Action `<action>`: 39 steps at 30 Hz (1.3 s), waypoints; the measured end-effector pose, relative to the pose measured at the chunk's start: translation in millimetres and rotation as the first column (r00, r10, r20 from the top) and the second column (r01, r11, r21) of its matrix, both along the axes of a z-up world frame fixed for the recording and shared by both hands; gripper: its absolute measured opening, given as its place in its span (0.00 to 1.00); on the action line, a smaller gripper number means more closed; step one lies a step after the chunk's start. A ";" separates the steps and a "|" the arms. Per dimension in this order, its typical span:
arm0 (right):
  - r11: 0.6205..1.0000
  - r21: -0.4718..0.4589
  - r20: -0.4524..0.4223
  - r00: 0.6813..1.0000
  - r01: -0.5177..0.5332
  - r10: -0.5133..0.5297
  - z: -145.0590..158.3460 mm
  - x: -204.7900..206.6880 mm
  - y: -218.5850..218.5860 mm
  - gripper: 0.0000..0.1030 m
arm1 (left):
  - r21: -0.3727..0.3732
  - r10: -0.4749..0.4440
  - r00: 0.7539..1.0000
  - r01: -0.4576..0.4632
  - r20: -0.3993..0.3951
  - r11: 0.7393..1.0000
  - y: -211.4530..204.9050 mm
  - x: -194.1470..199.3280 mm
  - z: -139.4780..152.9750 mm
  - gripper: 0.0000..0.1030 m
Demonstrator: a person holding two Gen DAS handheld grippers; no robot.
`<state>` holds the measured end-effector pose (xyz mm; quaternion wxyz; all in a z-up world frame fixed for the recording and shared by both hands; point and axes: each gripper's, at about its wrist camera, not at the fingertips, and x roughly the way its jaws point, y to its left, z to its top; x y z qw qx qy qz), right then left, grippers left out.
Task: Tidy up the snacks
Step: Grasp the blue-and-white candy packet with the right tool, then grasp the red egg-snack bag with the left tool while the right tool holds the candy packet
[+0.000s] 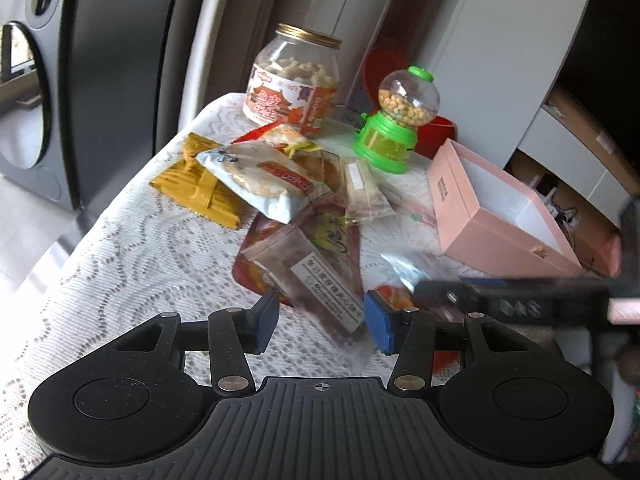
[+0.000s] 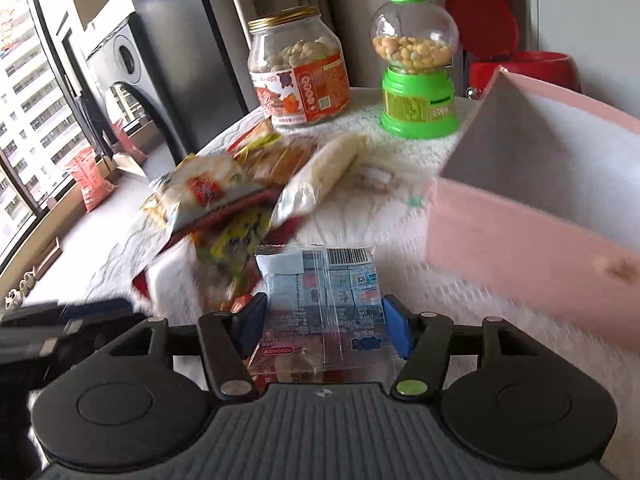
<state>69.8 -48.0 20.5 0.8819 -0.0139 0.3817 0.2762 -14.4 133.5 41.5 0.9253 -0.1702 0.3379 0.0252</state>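
My left gripper hovers low over a white lace-covered table. A clear brownish snack packet with a white label stands tilted between its blue pads, which press its edges. In the right wrist view my right gripper is shut on a light blue clear packet with a barcode, held just above the cloth. A pile of snack packets lies in the middle of the table. An open pink box stands to the right, its near wall close beside the right gripper.
A glass jar of puffed snacks and a green candy dispenser stand at the back of the table. A red bin sits behind them. A speaker is at the left, beyond the table's edge.
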 end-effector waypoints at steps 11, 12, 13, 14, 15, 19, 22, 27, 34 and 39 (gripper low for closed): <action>0.977 -0.114 0.142 0.977 0.178 -0.161 -10.2 -62.2 -84.9 0.58 | 0.087 -0.222 0.975 0.223 -0.023 0.971 -64.7 8.9 3.3 0.51; 0.972 -0.123 0.160 0.971 0.199 -0.178 -11.6 -65.7 -91.1 0.58 | 0.102 -0.230 0.973 0.232 -0.032 0.967 -71.1 9.6 1.6 0.51; 0.967 -0.127 0.174 0.965 0.220 -0.196 -13.4 -69.2 -97.6 0.58 | 0.117 -0.233 0.972 0.237 -0.042 0.964 -76.3 11.8 -0.4 0.51; 0.963 -0.125 0.181 0.960 0.238 -0.214 -15.1 -71.7 -103.8 0.59 | 0.131 -0.236 0.970 0.241 -0.056 0.962 -81.9 14.7 -2.2 0.51; 0.961 -0.115 0.182 0.957 0.251 -0.228 -16.9 -73.5 -109.9 0.60 | 0.135 -0.240 0.968 0.248 -0.070 0.959 -86.5 17.5 -4.4 0.51; 0.958 -0.069 0.166 0.950 0.277 -0.263 -23.7 -76.4 -122.2 0.69 | 0.183 -0.263 0.962 0.272 -0.075 0.945 -104.0 21.6 -9.4 0.52; 0.958 -0.059 0.167 0.948 0.282 -0.269 -24.4 -76.6 -122.6 0.71 | 0.206 -0.247 0.966 0.259 -0.082 0.944 -110.2 28.1 -9.1 0.52; 0.957 -0.042 0.165 0.947 0.287 -0.277 -25.1 -76.6 -122.7 0.72 | 0.229 -0.219 0.973 0.230 -0.074 0.946 -119.4 40.6 -10.2 0.54; 0.955 -0.034 0.168 0.944 0.295 -0.285 -25.3 -78.6 -124.3 0.72 | 0.311 -0.242 0.968 0.250 -0.064 0.917 -131.8 45.4 -14.1 0.61; 0.955 -0.032 0.167 0.943 0.296 -0.286 -25.1 -78.5 -124.4 0.72 | 0.350 -0.260 0.965 0.258 -0.044 0.900 -127.6 38.4 -15.9 0.61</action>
